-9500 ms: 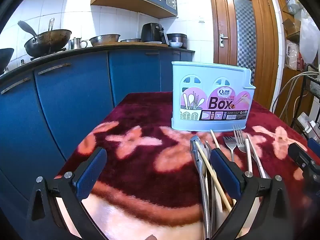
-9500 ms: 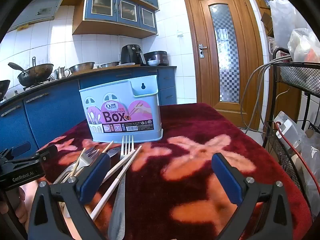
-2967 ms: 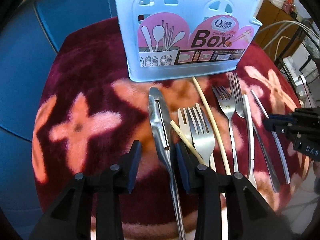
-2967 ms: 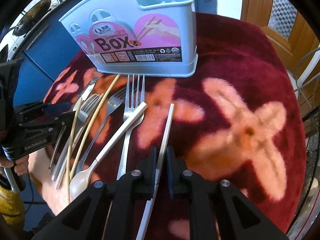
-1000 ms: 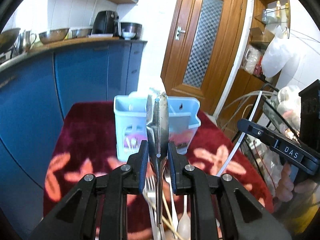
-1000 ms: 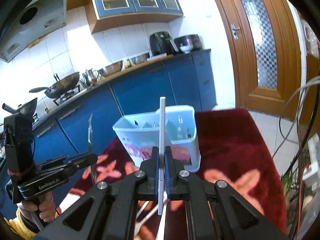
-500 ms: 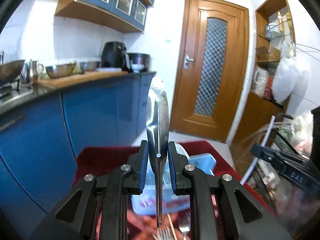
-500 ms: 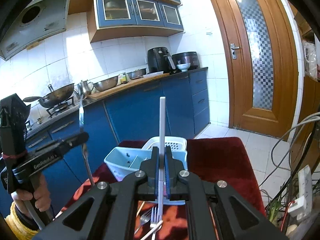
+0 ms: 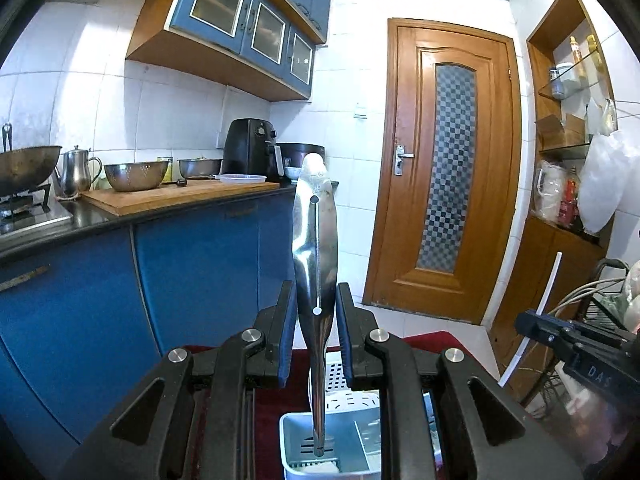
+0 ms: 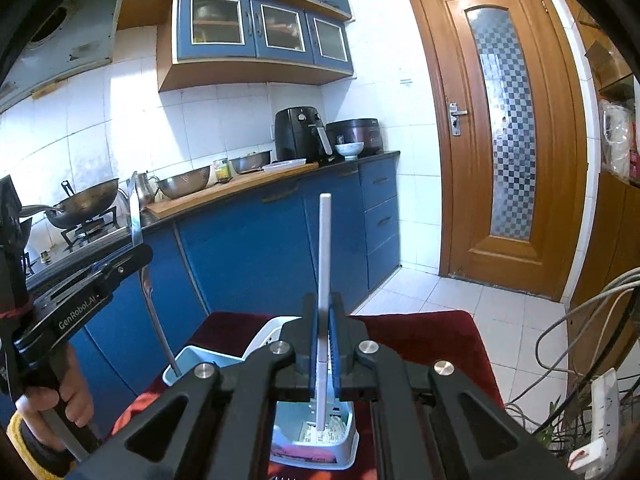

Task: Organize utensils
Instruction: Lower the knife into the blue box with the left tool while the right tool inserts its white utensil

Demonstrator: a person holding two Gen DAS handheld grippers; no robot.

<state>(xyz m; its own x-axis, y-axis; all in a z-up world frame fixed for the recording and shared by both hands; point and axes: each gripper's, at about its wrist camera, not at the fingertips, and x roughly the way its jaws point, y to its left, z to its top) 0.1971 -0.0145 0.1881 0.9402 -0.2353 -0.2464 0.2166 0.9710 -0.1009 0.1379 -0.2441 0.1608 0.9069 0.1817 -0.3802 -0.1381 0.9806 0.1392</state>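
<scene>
My left gripper (image 9: 316, 312) is shut on a steel knife (image 9: 315, 248), held upright with its blade up and its handle tip down inside the left end of the light blue utensil box (image 9: 292, 444). My right gripper (image 10: 322, 336) is shut on a white chopstick (image 10: 323, 264), upright, its lower end down in the right compartment of the box (image 10: 344, 436). The left gripper (image 10: 96, 280) with the knife also shows in the right wrist view, and the right gripper (image 9: 568, 336) with the chopstick (image 9: 536, 308) shows in the left wrist view.
The box stands on a dark red floral cloth (image 10: 424, 336) over a table. Blue cabinets (image 9: 192, 272) and a counter with pans lie behind. A wooden door (image 10: 504, 128) is at the right, cables and a wire rack (image 10: 592, 360) beside the table.
Both grippers have moved forward and down over the box. The knife's handle tip and the chopstick's lower end have dropped into the box compartments.
</scene>
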